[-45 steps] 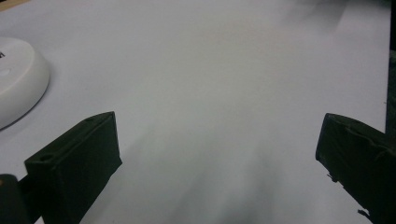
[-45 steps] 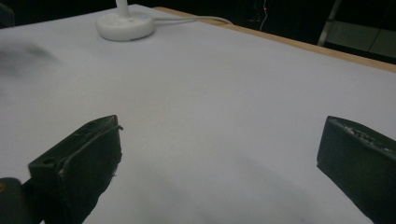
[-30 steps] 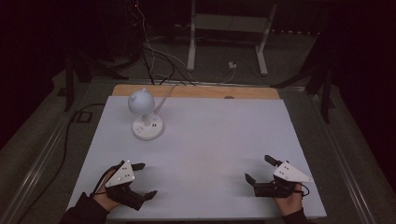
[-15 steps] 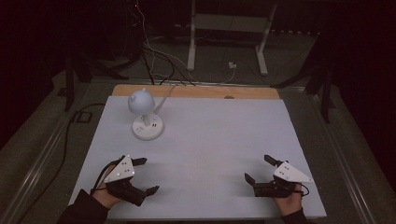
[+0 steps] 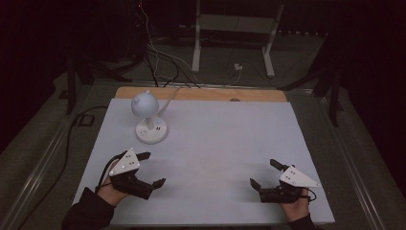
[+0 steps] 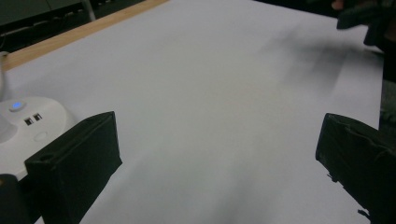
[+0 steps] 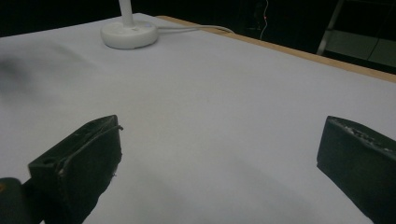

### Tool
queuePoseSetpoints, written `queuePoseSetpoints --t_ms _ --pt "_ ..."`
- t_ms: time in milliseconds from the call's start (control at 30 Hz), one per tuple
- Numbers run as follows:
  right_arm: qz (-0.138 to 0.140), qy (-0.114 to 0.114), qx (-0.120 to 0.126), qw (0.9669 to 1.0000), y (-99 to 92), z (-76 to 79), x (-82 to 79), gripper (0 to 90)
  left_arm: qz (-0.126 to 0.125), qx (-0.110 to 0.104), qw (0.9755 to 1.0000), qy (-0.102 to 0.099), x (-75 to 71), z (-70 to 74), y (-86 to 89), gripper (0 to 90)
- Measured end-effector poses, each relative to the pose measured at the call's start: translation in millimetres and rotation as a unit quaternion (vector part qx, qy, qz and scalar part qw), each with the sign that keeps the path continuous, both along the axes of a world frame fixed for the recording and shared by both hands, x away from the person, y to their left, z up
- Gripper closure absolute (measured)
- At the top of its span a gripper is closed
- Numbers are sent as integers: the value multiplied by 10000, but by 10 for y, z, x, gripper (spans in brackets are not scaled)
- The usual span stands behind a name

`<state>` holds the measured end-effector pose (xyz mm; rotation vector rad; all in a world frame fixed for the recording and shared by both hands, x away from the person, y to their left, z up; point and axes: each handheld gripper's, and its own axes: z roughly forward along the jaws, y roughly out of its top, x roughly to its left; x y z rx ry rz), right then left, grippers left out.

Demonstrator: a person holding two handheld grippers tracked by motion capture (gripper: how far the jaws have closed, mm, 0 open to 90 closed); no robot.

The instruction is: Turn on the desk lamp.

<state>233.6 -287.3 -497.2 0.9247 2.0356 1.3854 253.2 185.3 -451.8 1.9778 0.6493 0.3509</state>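
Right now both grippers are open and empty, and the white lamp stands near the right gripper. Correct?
Not quite. The white lamp stands near the left gripper, not the right gripper, as the high view shows. Both are open and empty.

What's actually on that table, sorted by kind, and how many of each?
White desk lamp: 1
Hand-held grippers, the left gripper and the right gripper, both open with nothing between the jaws: 2
Total: 3
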Motion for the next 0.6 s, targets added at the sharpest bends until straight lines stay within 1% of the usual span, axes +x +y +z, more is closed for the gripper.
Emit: queuePoseSetpoints --t_ms 67,100,133,167,267,367,600 --pt "4 10 8 10000 -1 -2 1 0 28 -10 10000 -6 12 14 -4 4" --pt "2 12 4 10000 1 -1 0 0 86 -94 9999 -25 32 38 -5 4" --pt "2 12 4 10000 1 -1 0 0 86 -94 9999 -25 32 38 -5 4" --pt "5 10 8 10000 1 -1 0 0 102 -151 9998 4 48 53 -8 4" --pt "3 28 15 10000 -1 -3 4 0 178 -153 9997 -41 86 84 -14 4" --pt "19 18 8 10000 2 -2 1 0 181 -210 9996 -39 123 109 -21 4" --pt "32 27 62 10000 3 6 -4 0 441 -210 9987 -124 237 165 -73 5"
